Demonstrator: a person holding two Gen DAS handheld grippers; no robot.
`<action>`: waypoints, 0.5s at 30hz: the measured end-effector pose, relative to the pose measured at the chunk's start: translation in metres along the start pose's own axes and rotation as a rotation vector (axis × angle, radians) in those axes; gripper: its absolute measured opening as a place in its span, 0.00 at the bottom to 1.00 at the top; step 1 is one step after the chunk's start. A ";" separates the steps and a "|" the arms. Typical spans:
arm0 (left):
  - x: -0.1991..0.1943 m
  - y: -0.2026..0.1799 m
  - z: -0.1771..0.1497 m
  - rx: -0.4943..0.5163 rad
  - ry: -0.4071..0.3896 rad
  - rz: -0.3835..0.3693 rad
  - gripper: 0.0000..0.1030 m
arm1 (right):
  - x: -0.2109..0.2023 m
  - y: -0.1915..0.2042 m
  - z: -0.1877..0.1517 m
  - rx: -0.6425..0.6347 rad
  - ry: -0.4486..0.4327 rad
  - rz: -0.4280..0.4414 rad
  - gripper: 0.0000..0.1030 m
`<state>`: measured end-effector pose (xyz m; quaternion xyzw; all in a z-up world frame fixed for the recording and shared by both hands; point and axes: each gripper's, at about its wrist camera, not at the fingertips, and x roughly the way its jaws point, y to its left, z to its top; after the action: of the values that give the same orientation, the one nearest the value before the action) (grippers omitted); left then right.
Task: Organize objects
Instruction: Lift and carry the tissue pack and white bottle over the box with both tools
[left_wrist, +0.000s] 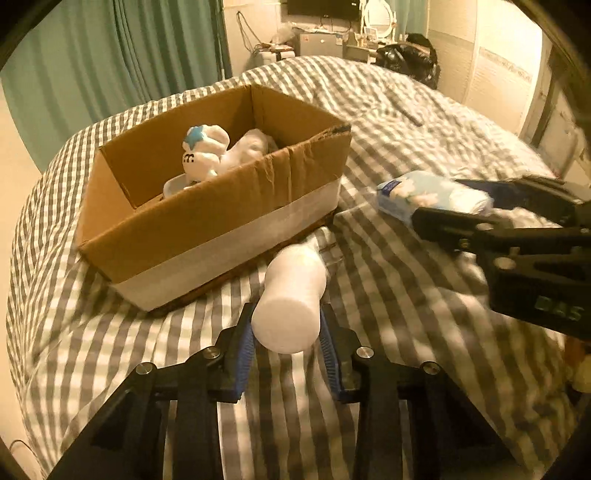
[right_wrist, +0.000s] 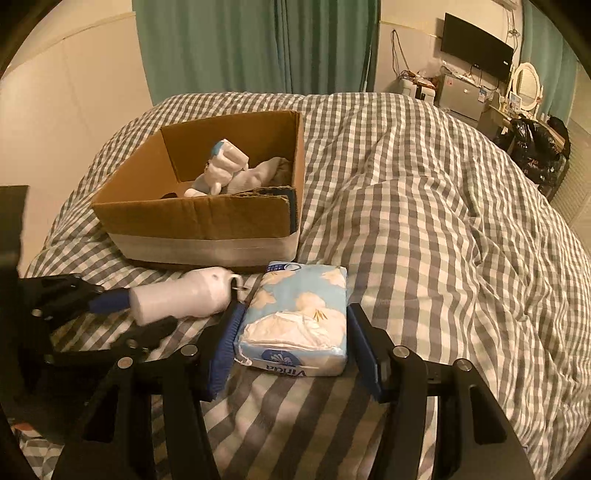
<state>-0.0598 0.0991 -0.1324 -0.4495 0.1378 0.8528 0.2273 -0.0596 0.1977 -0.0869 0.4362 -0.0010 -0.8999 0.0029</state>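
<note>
A cardboard box (left_wrist: 207, 225) (right_wrist: 199, 221) stands on the checked bed and holds a white and blue toy (left_wrist: 203, 151) (right_wrist: 225, 162) and white cloth (left_wrist: 247, 147). My left gripper (left_wrist: 286, 317) is shut on a white bottle (left_wrist: 291, 295) (right_wrist: 181, 295), held just in front of the box. My right gripper (right_wrist: 293, 325) is shut on a blue tissue pack (right_wrist: 295, 317) (left_wrist: 428, 195), to the right of the bottle and near the box's front.
The grey checked duvet (right_wrist: 424, 221) covers the bed, rumpled to the right. A green curtain (right_wrist: 255, 44) hangs behind. A desk, a screen (right_wrist: 476, 48) and black bags (right_wrist: 535, 147) stand at the far side of the room.
</note>
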 end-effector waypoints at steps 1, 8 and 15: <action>-0.006 0.002 0.003 -0.015 -0.016 -0.004 0.32 | -0.002 0.002 0.000 -0.002 -0.002 0.001 0.55; -0.046 0.022 -0.003 -0.067 -0.088 0.027 0.31 | -0.024 0.020 0.004 -0.038 -0.051 0.008 0.54; -0.085 0.039 -0.009 -0.099 -0.166 0.065 0.31 | -0.045 0.040 0.012 -0.082 -0.096 0.018 0.54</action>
<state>-0.0313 0.0394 -0.0661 -0.3831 0.0908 0.8999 0.1875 -0.0411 0.1576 -0.0444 0.3921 0.0319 -0.9189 0.0289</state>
